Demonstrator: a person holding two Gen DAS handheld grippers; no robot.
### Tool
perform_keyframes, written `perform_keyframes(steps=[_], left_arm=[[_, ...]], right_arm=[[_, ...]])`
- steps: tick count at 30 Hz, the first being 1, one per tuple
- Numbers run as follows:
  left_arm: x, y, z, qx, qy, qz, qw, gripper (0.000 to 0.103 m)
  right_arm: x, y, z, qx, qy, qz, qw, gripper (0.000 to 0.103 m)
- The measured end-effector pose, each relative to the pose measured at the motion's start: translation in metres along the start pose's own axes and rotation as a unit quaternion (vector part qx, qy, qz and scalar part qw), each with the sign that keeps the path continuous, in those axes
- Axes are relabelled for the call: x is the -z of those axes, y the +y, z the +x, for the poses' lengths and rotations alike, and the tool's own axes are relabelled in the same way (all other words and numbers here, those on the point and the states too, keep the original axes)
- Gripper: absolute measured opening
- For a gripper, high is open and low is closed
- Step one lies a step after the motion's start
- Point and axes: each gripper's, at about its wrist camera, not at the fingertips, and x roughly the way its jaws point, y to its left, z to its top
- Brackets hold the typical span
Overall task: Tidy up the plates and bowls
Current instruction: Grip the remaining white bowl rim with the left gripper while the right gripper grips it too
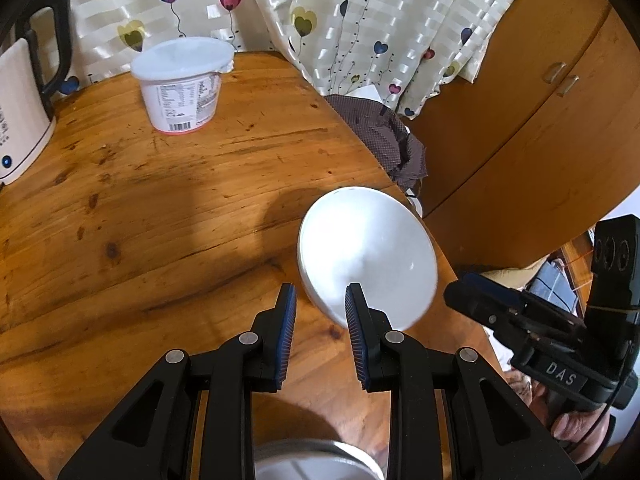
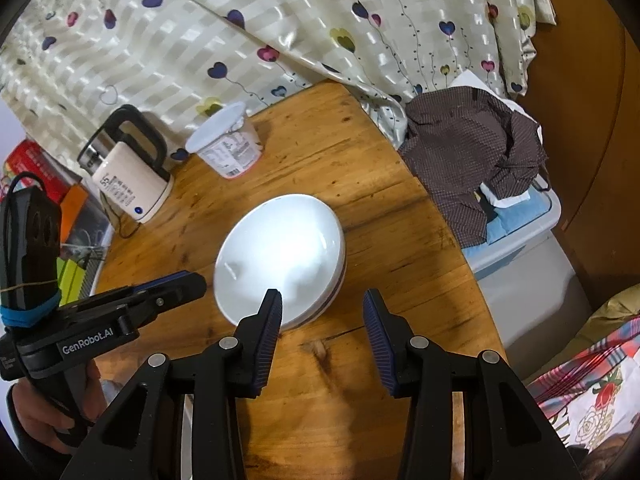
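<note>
A white bowl (image 1: 366,258) lies on the wooden table (image 1: 160,200) near its right edge, slightly blurred. In the right wrist view the white bowl (image 2: 280,256) shows stacked rims, so it may be more than one. My left gripper (image 1: 320,320) is open, its right finger at the bowl's near rim. My right gripper (image 2: 320,320) is open and empty, its left finger over the bowl's near edge. A white dish rim (image 1: 316,460) shows at the bottom of the left wrist view, under the gripper.
A white lidded plastic tub (image 1: 182,84) and an electric kettle (image 1: 24,100) stand at the table's back. A heart-patterned curtain (image 2: 280,32) hangs behind. A brown shirt (image 2: 472,152) lies on a storage box right of the table. A wooden cabinet (image 1: 540,140) stands beyond.
</note>
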Motion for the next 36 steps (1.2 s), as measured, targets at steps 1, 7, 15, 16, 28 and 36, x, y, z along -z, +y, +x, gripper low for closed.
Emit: perform_keyframes(steps=[1, 7, 15, 16, 28, 36], left_arm=[[-0.002, 0.0, 0.003, 0.002, 0.002, 0.0, 1.0, 0.026], [-0.01, 0.002, 0.018, 0.002, 0.011, -0.004, 0.9999, 0.026], [-0.014, 0.003, 0.033, 0.005, 0.021, 0.001, 0.9998, 0.026], [-0.015, 0.003, 0.035, 0.006, 0.022, 0.002, 0.9997, 0.026], [-0.013, -0.001, 0.03, 0.001, 0.02, 0.005, 0.9998, 0.026], [-0.01, -0.008, 0.01, 0.002, 0.006, 0.011, 0.9999, 0.026]], right_arm=[[-0.001, 0.0, 0.003, 0.0, 0.002, 0.0, 1.0, 0.041], [-0.007, -0.004, 0.018, -0.001, 0.011, 0.001, 1.0, 0.034], [-0.013, -0.01, 0.034, -0.005, 0.022, 0.007, 1.0, 0.024], [-0.013, -0.01, 0.035, -0.007, 0.022, 0.006, 1.0, 0.022], [-0.015, -0.003, 0.03, -0.007, 0.017, -0.005, 1.0, 0.018], [-0.014, 0.004, 0.01, -0.005, 0.003, -0.011, 1.0, 0.018]])
